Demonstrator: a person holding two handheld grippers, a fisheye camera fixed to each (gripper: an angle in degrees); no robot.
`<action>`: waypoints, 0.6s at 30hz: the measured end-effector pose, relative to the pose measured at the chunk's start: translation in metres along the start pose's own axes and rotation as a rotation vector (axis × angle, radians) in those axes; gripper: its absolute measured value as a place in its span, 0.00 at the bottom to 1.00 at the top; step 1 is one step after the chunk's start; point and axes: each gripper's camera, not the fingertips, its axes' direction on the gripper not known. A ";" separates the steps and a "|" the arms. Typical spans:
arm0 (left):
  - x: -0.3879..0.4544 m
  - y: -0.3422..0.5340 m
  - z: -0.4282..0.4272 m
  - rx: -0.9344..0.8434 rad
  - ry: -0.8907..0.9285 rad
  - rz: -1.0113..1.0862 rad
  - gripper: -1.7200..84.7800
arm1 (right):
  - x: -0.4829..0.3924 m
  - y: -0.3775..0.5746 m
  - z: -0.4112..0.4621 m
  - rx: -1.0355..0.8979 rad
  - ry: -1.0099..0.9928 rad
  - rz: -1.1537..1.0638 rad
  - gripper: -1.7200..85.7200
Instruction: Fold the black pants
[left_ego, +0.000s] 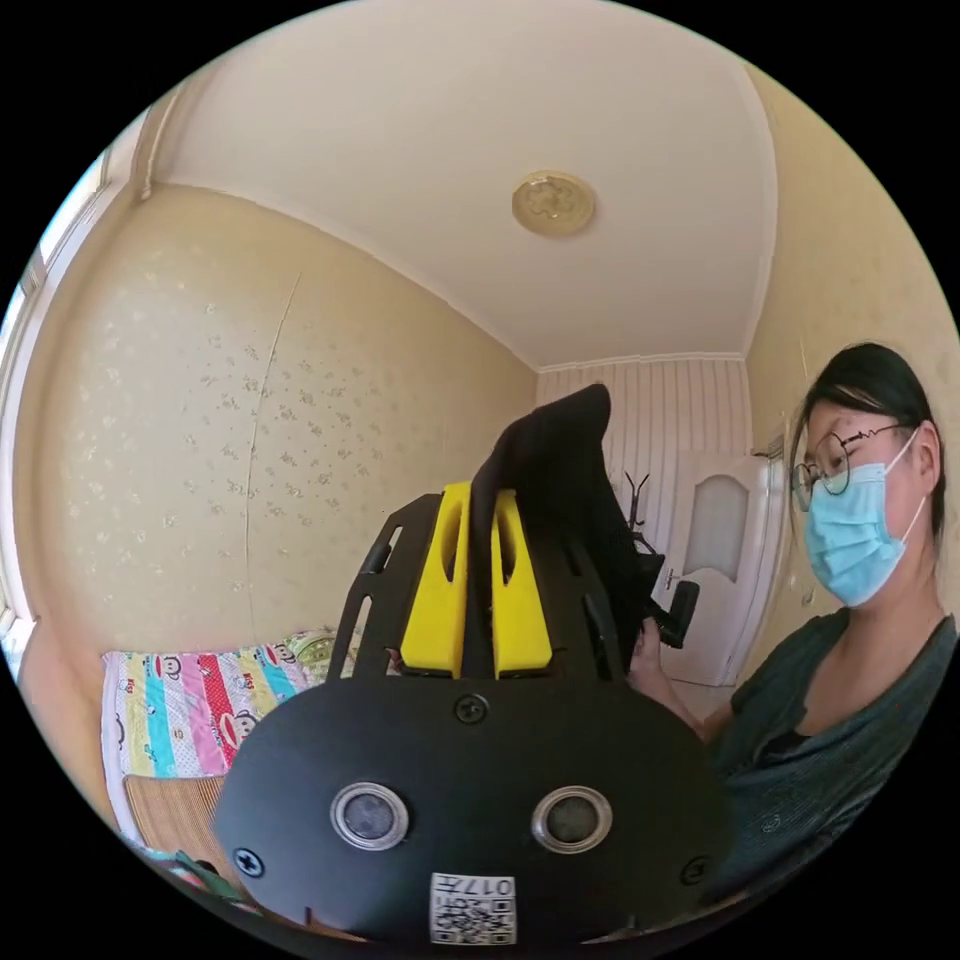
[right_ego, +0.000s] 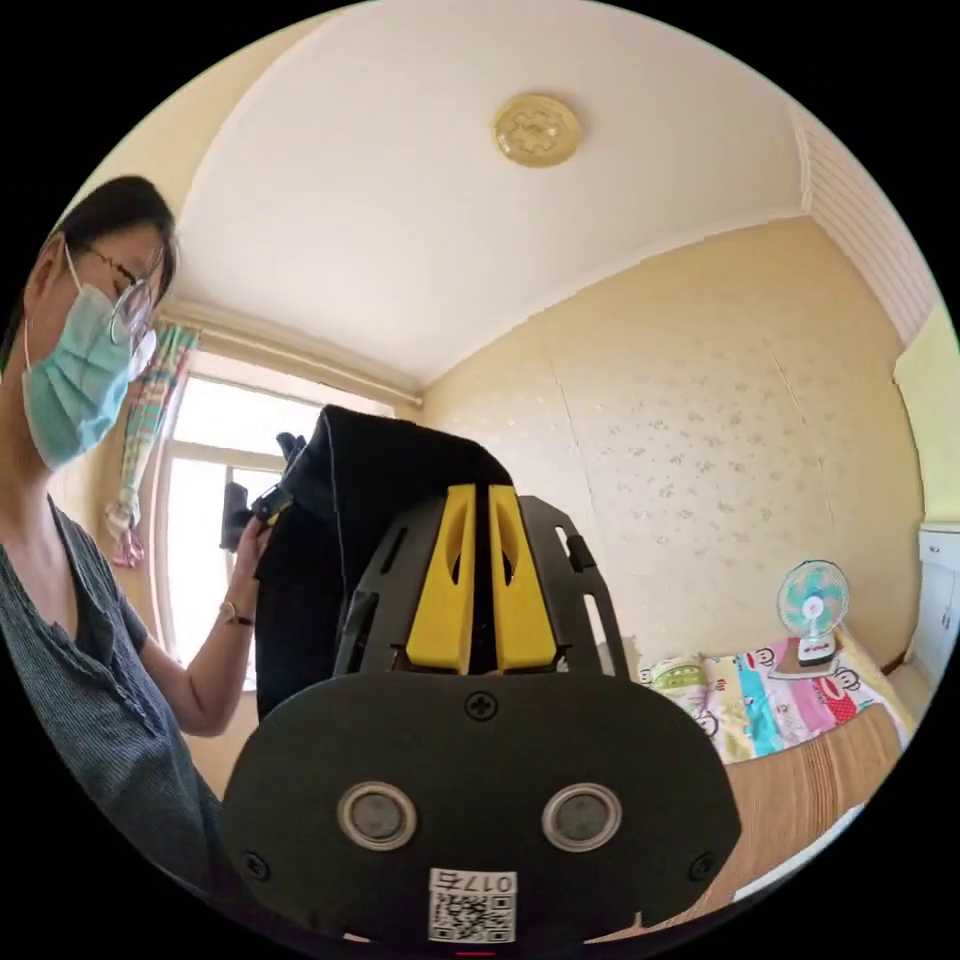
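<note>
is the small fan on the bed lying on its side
No, the fan stands upright on its base on the bed in the right gripper view.

- Daylight is pouring through the window (right_ego: 215, 500) in my right gripper view, blowing its panes out to plain white.
- That backlight is turning the black pants (right_ego: 345, 500) into a flat dark mass; I am making out no folds in them.
- The ceiling lamp (left_ego: 553, 203) is looking unlit, and the cream walls are glowing evenly and warmly.
- My fisheye lenses are bending wall edges into curves and cutting both views into circles with black corners.
- My own housing, close up, is sitting in shade and slightly soft.
</note>
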 end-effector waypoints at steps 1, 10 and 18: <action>-0.003 0.002 -0.007 0.009 0.006 -0.005 0.06 | 0.006 -0.010 -0.004 0.019 -0.067 0.021 0.04; -0.042 0.016 -0.038 0.117 -0.155 -0.011 0.05 | 0.045 -0.049 0.047 -0.056 0.117 -0.041 0.04; -0.334 0.025 0.251 -0.339 -0.546 -0.139 0.09 | 0.379 -0.013 0.339 -0.419 0.479 0.079 0.04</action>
